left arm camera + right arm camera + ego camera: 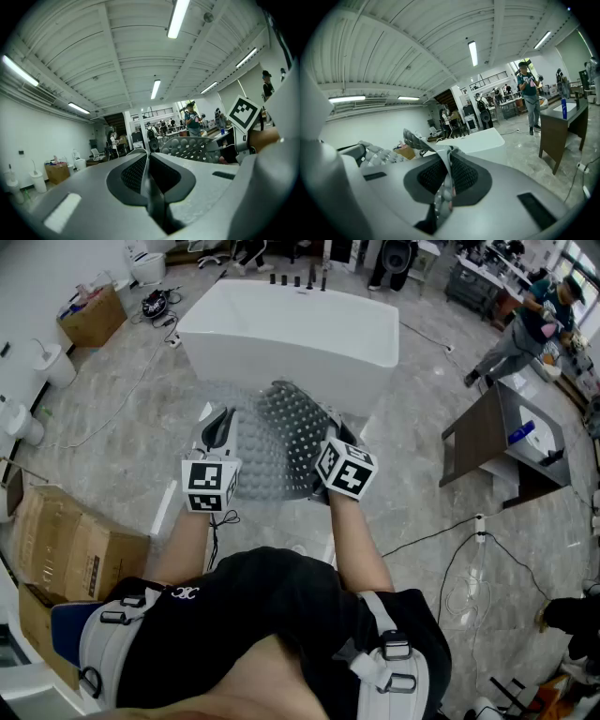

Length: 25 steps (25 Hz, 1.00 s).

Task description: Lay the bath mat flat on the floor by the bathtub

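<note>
By bathtub [291, 334]: mat [286, 423] in L gripper [221, 425], R gripper [330, 434]

Bath mat [281, 432] before bathtub [291, 334]

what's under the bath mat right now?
The grey studded rubber bath mat hangs from the left gripper and right gripper, both shut on its edge. Around it: grey marble floor, white bathtub behind. The floor patch directly beneath is covered, so unseen.
</note>
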### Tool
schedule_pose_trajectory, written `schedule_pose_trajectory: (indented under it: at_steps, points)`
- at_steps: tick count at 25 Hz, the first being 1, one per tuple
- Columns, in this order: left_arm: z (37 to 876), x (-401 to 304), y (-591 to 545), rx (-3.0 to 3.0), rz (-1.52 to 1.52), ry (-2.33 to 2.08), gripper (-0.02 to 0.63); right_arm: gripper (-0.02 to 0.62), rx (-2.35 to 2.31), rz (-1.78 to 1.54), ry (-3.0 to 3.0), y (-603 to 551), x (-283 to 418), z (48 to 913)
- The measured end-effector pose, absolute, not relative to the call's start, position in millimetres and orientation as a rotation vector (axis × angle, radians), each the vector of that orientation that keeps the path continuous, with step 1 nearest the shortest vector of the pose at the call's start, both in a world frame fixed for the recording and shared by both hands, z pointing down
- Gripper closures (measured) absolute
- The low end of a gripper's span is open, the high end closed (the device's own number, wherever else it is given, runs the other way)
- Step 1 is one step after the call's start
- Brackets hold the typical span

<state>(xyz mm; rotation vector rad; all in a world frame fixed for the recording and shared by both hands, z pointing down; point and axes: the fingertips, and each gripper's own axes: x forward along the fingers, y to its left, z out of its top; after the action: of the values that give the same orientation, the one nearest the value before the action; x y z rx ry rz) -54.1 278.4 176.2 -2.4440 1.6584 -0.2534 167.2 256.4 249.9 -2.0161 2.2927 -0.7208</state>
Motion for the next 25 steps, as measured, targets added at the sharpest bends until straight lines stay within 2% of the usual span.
schedule_pose_trajectory:
  at_steps: [12,20,25]
  points:
    - [180.4,-76.6,270.3,-2.478,-0.154,1.745,0.586,0.572,-2.081,-0.574,2.277,257.4,157.3,245.8]
    - [172.5,-91.0,258.6,-2.456,-0.082,1.771,0.586,0.572,-2.100,-0.364,2.301,244.8,141.8,225.7]
    - [170.6,-100.5,257.1,-2.439,-0.079,1.753,0.586,0.572,-2.098,-0.403,2.288,241.0,134.6,229.8]
